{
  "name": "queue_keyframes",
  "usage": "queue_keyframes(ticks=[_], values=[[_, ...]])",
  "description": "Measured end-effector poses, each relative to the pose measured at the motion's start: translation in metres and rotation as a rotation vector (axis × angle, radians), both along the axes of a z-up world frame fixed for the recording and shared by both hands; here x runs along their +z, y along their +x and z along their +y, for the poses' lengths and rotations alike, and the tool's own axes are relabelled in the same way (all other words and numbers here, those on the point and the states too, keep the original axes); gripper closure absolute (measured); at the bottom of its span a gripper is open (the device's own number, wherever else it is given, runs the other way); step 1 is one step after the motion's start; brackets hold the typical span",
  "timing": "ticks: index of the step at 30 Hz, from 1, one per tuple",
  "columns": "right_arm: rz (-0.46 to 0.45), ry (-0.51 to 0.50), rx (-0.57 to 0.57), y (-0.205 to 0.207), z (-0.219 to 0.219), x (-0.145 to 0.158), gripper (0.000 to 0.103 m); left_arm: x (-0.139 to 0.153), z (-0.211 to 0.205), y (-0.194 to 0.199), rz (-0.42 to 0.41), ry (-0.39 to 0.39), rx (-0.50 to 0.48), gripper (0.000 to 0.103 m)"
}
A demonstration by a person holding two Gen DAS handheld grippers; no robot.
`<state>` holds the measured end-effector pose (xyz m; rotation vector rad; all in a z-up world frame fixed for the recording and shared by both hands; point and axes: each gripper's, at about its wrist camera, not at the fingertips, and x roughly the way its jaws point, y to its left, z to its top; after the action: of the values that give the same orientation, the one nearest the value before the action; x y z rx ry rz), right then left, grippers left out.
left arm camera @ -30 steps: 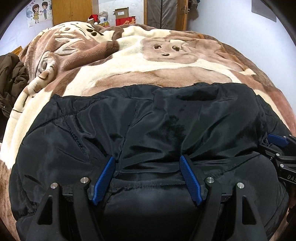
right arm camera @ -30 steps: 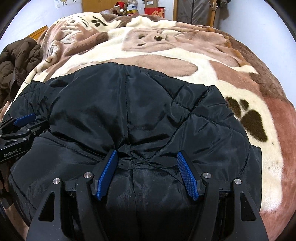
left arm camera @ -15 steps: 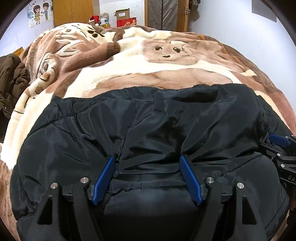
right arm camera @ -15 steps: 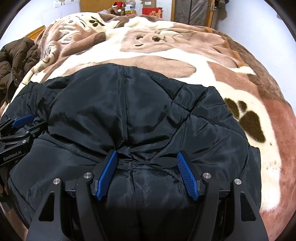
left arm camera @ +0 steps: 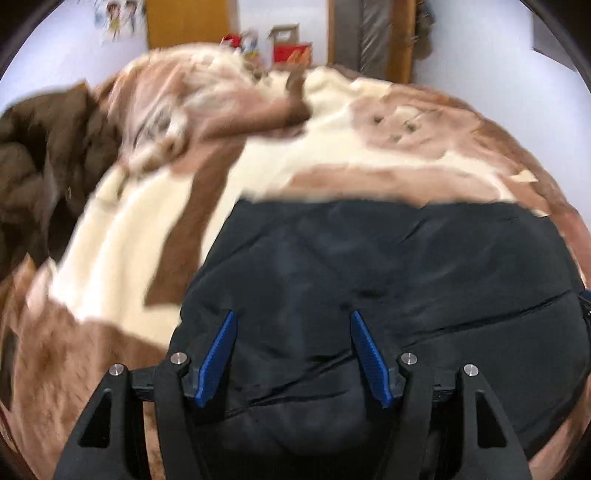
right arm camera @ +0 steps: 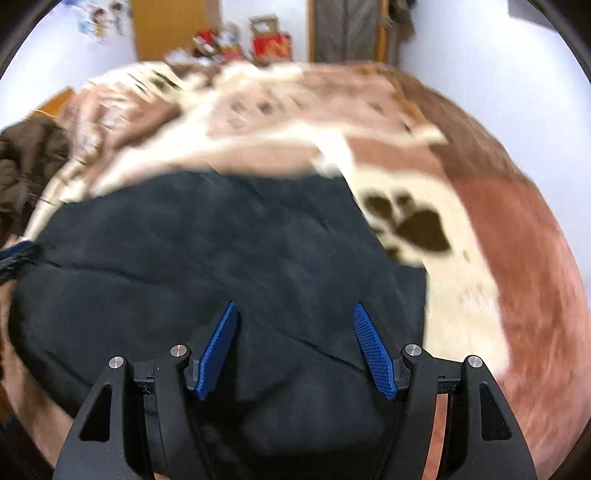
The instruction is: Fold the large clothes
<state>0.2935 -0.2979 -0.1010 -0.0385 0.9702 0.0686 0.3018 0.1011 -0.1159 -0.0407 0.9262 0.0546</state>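
Right, the black quilted puffer jacket (left arm camera: pixel 406 258) lies on the near half of a bed, on a plush brown-and-cream blanket w/ cartoon bear and paw prints (left arm camera: pixel 129 240). Both views are motion-blurred, so fine detail is lost.

Left gripper (left arm camera: pixel 292 314): blue ribbed pads sit at medium width, jaws have just been closing, w/ a thick fold of the jacket's near edge bunched between them. Creases run from pad to pad, so it grips the fabric. The jacket's left edge sits just beside the left pad, w/ bare blanket left of that.

Right gripper (right arm camera: pixel 294 304): pads set wide, also filled by a bulky fold at the jacket's near edge and clamped on it. The jacket's right edge sits just right of this gripper, and a dark paw print on cream blanket lies near that edge, further back.

Each view catches a sliver of the other gripper at the frame edge, so the two hold the same near edge side by side, not far apart.

Around: a crumpled dark brown padded coat (left arm camera: pixel 37 155) is heaped at the bed's left side, apart from the black one. Far end of the room: a red cardboard box (left arm camera: pixel 291 51) among small clutter, an orange-brown wooden cupboard (left arm camera: pixel 188 22), a grey hanging cover (left arm camera: pixel 362 33), and a cartoon wall sticker (left arm camera: pixel 114 14) on the pale wall. Nothing lies on top of the jacket, and the blanket beyond it is bare.
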Motion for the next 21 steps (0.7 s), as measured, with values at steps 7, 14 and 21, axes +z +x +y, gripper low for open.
queue_keyframes(ticks=[7, 14, 21], values=[[-0.004, 0.001, -0.009, 0.005, 0.001, 0.008, 0.037, 0.000, 0.000, 0.004, -0.007, -0.006, 0.000, 0.037], [-0.032, 0.043, -0.040, -0.023, -0.023, 0.014, 0.037, 0.005, 0.025, -0.036, -0.038, -0.027, 0.034, 0.037], [-0.020, 0.040, -0.061, -0.024, -0.022, 0.007, 0.037, 0.002, 0.022, -0.035, -0.014, -0.026, 0.068, 0.038]])
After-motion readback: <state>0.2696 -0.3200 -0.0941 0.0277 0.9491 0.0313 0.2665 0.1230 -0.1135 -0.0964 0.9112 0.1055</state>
